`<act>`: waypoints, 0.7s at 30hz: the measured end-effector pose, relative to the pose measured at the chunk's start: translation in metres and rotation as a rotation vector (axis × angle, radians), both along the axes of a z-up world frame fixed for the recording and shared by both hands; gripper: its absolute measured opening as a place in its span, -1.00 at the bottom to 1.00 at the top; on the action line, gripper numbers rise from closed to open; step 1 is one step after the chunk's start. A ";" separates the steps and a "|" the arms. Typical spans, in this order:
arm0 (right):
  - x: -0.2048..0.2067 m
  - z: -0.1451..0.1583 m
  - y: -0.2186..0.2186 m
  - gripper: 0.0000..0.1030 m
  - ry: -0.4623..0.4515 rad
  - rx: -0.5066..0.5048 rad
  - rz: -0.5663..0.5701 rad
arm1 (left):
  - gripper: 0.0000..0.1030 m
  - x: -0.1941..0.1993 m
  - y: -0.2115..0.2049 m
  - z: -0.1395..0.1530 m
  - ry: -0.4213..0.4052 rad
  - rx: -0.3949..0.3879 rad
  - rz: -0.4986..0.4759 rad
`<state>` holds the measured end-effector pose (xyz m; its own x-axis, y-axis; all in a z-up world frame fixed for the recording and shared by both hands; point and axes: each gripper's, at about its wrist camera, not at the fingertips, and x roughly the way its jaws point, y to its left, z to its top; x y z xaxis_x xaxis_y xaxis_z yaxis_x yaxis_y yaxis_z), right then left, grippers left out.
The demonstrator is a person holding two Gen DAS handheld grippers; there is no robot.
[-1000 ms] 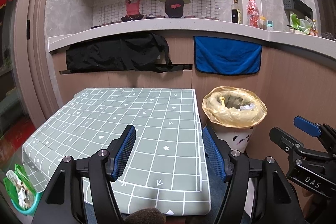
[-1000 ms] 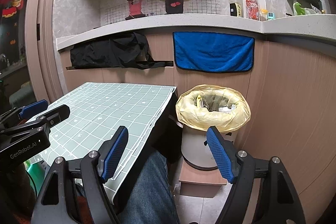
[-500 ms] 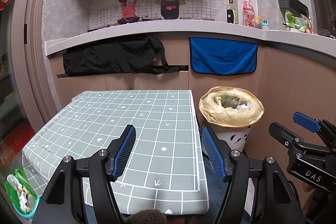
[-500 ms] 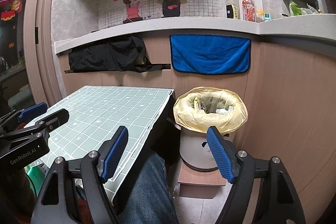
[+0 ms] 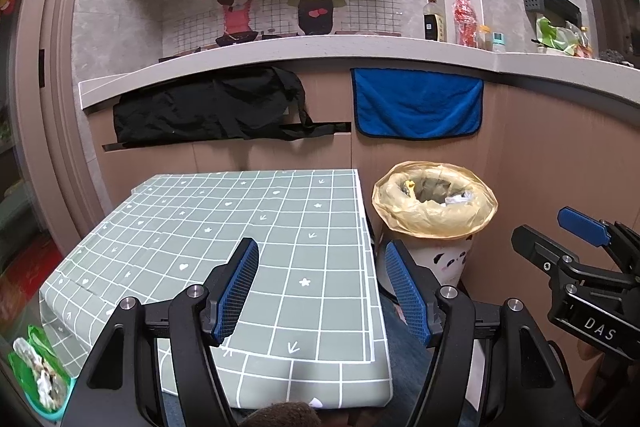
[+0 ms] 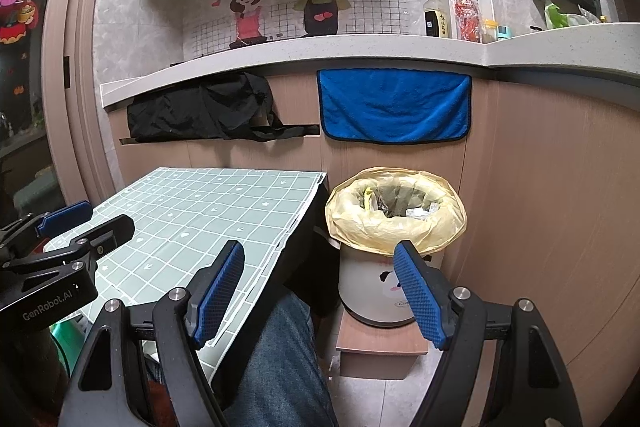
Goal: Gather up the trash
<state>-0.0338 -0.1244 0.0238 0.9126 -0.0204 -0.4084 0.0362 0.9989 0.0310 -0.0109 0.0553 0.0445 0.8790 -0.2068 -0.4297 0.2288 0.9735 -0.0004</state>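
Note:
A white bin lined with a yellow bag (image 5: 400, 215) (image 6: 360, 227) stands on the floor right of the table, with paper scraps and wrappers inside it. My left gripper (image 5: 320, 259) hangs open over the near right part of the green checked tablecloth (image 5: 240, 227), nothing between its blue pads. My right gripper (image 6: 319, 259) is open too, held above a person's knee and aimed at the bin. Each gripper shows at the edge of the other's view, the right gripper (image 5: 560, 237) and the left gripper (image 6: 86, 221). No loose trash lies on the cloth.
The bin rests on a low wooden block (image 6: 380, 339). A green container of crumpled waste (image 5: 36, 379) sits low at the table's left. A person's jeans leg (image 6: 276, 347) fills the gap below. A blue towel (image 5: 416, 107) and a black cloth (image 5: 208, 111) hang from the counter behind.

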 end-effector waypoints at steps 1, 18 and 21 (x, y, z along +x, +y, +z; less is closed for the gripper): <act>0.000 0.000 0.000 0.44 0.000 0.000 0.001 | 0.29 0.000 0.000 0.000 0.000 0.000 -0.001; 0.000 0.000 0.000 0.45 0.001 -0.002 -0.001 | 0.29 -0.001 -0.003 0.000 -0.001 0.003 -0.012; 0.000 -0.001 0.000 0.45 0.004 -0.002 -0.001 | 0.29 -0.001 -0.004 0.000 -0.003 0.003 -0.010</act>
